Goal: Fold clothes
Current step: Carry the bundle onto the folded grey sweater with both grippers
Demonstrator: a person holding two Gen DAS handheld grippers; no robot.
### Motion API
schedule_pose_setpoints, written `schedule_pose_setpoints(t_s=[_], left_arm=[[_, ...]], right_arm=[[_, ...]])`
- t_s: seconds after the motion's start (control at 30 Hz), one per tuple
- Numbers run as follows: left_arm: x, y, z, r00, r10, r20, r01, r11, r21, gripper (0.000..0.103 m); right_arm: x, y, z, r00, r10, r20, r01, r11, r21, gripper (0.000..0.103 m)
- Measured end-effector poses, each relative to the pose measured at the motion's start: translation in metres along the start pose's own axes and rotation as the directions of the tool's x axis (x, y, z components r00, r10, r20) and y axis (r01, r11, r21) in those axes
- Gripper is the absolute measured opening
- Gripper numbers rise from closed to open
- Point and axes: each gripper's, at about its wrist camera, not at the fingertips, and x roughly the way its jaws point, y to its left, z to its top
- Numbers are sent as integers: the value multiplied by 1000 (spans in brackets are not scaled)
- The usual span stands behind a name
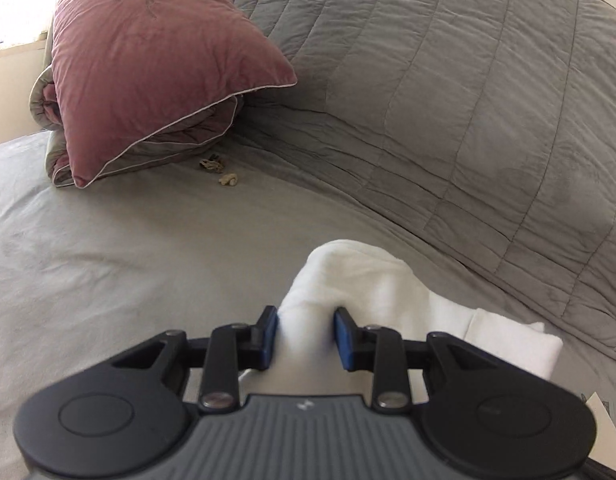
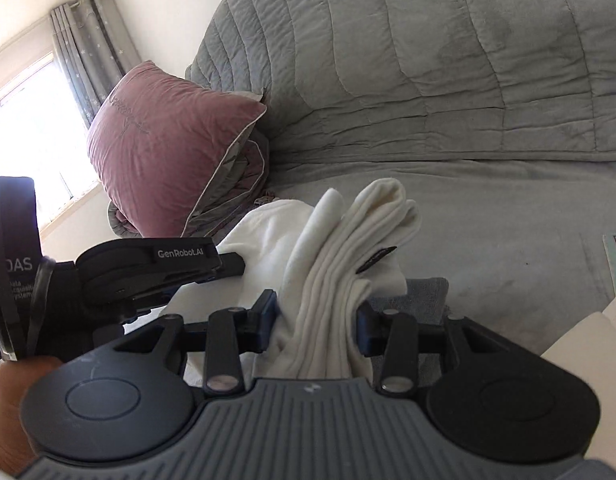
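Nearest to me, my left gripper is clamped on a bunched neck of the white garment, its blue pads pressing in from either side. My right gripper is closed around a thicker bundle of the same cloth, where several ribbed layers stand stacked on edge between the fingers. From the right wrist view I also see the left gripper coming in from the left, close beside the right one, with a hand low in the corner.

Both ends of the garment are lifted, and the slack between them droops toward the grey bed sheet. A flatter white panel lies on the bed to the right of the left gripper. Whether this is a fold being formed or a folded bundle being carried, I cannot tell.

My worry is the layers. The right gripper holds many plies by their edges, so an outer one could slide free and spoil the fold. The left holds a narrow pinch that may slip if I pull the two apart.

Further off, small crumpled scraps lie on the sheet. Beyond them a pink pillow leans on a rolled blanket, and a quilted grey cover rises behind.
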Motion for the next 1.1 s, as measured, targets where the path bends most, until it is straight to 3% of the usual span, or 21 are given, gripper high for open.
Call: schedule_pose_setpoints(t_s=[0.17, 0.23, 0.33, 0.5, 0.6, 0.7, 0.8, 1.0, 1.1], left_arm=[[20, -4, -13, 999, 42, -17, -40, 996, 80, 37], [19, 3, -17, 999, 46, -2, -46, 998, 46, 42], [6, 16, -15, 998, 44, 48, -42, 998, -41, 40], [-26, 36, -23, 988, 39, 147, -15, 987, -159, 37], [-38, 41, -38, 985, 33, 172, 2, 980, -198, 33], [-40, 37, -56, 984, 32, 175, 3, 981, -194, 27], [-37, 36, -66, 983, 52, 175, -18, 982, -190, 27], [-26, 48, -73, 984, 80, 157, -42, 971, -236, 28], [-21, 47, -75, 987, 79, 139, -46, 972, -230, 33]], right_arm=[[11, -10, -7, 996, -26, -90, 29, 999, 29, 47], [10, -12, -5, 995, -23, -94, 26, 999, 33, 49], [6, -15, 3, 997, -32, -76, 35, 999, 37, 59], [-9, -15, 11, 995, -88, 36, 89, 996, -21, 60], [-13, -4, 11, 979, -125, 159, 153, 972, -180, 60], [-14, 2, 8, 974, -92, 209, 150, 948, -281, 58], [-3, 0, 5, 984, -85, 158, 132, 940, -316, 50], [18, -3, -2, 996, -75, 54, 90, 920, -381, 46], [35, -17, -8, 993, -114, -42, 94, 938, -334, 46]])
